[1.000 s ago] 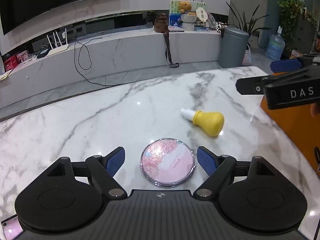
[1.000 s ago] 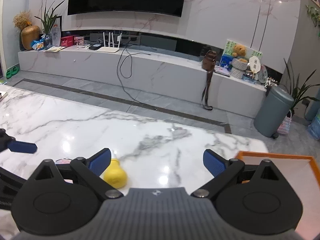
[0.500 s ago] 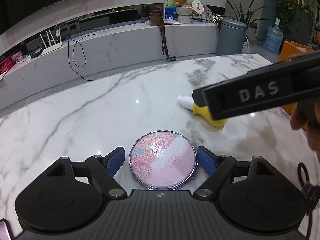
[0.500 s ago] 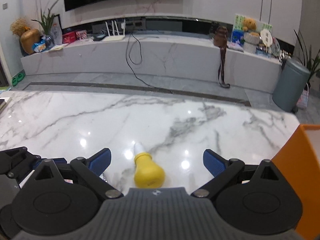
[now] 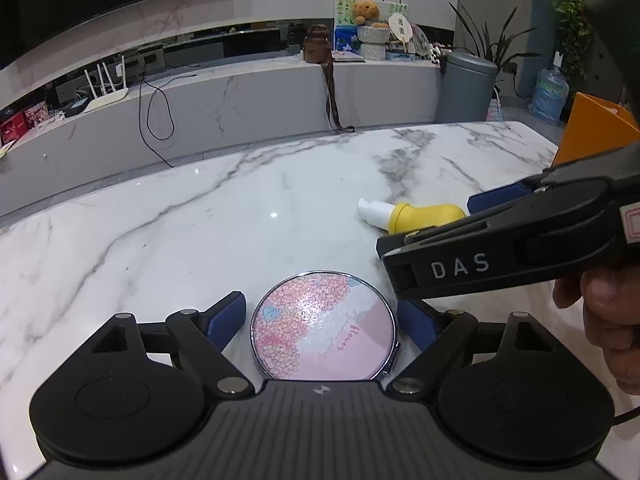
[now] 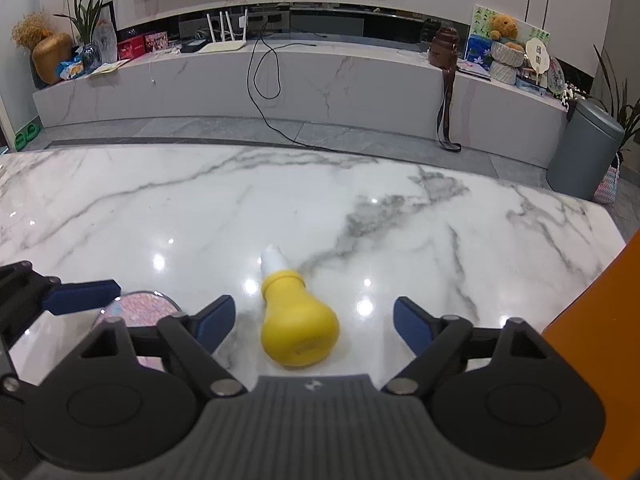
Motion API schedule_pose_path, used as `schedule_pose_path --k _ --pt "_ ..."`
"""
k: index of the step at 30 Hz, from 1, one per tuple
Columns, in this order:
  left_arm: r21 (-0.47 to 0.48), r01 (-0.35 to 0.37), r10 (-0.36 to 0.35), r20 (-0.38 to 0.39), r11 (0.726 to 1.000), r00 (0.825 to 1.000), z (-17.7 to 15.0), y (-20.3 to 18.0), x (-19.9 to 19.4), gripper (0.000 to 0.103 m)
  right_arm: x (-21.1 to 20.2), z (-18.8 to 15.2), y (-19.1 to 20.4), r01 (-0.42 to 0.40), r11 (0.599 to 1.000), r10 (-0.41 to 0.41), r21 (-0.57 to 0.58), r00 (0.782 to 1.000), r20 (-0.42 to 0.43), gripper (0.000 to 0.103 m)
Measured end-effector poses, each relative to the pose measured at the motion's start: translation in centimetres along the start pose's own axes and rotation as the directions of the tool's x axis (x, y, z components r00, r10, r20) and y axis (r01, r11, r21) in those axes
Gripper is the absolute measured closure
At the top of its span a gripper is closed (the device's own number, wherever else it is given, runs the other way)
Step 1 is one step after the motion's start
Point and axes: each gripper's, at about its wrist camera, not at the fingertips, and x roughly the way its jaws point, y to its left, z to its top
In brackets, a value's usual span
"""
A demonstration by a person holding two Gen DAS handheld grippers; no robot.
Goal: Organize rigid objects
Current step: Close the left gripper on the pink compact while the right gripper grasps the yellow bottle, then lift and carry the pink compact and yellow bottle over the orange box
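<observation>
A round pink floral compact mirror [image 5: 324,326] lies flat on the white marble table [image 5: 200,224], between the open fingers of my left gripper [image 5: 322,320], which stand close to its sides. A yellow bulb-shaped bottle [image 6: 296,320] with a white nozzle lies on its side between the open fingers of my right gripper [image 6: 314,318], apart from both pads. The bottle [image 5: 416,216] and the right gripper's black body [image 5: 520,240] show in the left wrist view. The mirror's edge [image 6: 136,304] shows in the right wrist view.
An orange bin [image 6: 600,320] stands at the table's right edge; it also shows in the left wrist view [image 5: 592,132]. Beyond the table's far edge are a floor, a low marble TV bench [image 6: 280,80] and a grey trash can [image 6: 584,148].
Both grippers moved forward and down. The mirror now sits deeper between the left fingers, and the yellow bottle has come between the right fingers. Both grippers stay open.
</observation>
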Motion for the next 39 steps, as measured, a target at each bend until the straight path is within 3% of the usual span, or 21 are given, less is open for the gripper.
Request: schedule_pose_path --k 5,9,15,21,26,39 --pt "0.009 0.002 -0.002 0.016 1.000 1.000 -0.12 0.00 0.01 0.003 0.36 -0.25 0.02 -0.001 1.000 0.001 -0.004 1.000 -0.006 0.030" --pt "0.010 0.001 -0.001 0.014 1.000 1.000 -0.06 -0.02 -0.01 0.003 0.39 -0.20 0.07 -0.008 1.000 0.008 -0.009 1.000 -0.003 0.032" --pt "0.028 0.030 -0.030 0.011 0.999 0.999 0.06 -0.16 -0.03 0.016 0.39 -0.21 0.09 -0.011 1.000 0.011 -0.015 1.000 -0.002 0.036" --pt "0.036 0.042 -0.042 0.003 0.998 0.999 0.02 -0.27 0.06 0.020 0.26 -0.16 0.11 -0.012 1.000 0.012 -0.018 1.000 -0.001 0.043" --pt "0.050 0.045 -0.045 -0.003 0.998 0.999 0.04 -0.46 0.04 0.020 0.07 -0.03 0.16 -0.020 1.000 0.020 -0.024 1.000 0.000 0.064" --pt "0.063 0.044 -0.043 -0.017 0.997 0.999 0.09 -0.50 -0.26 0.020 -0.47 0.31 0.37 -0.047 0.999 0.047 -0.020 0.999 -0.009 0.064"
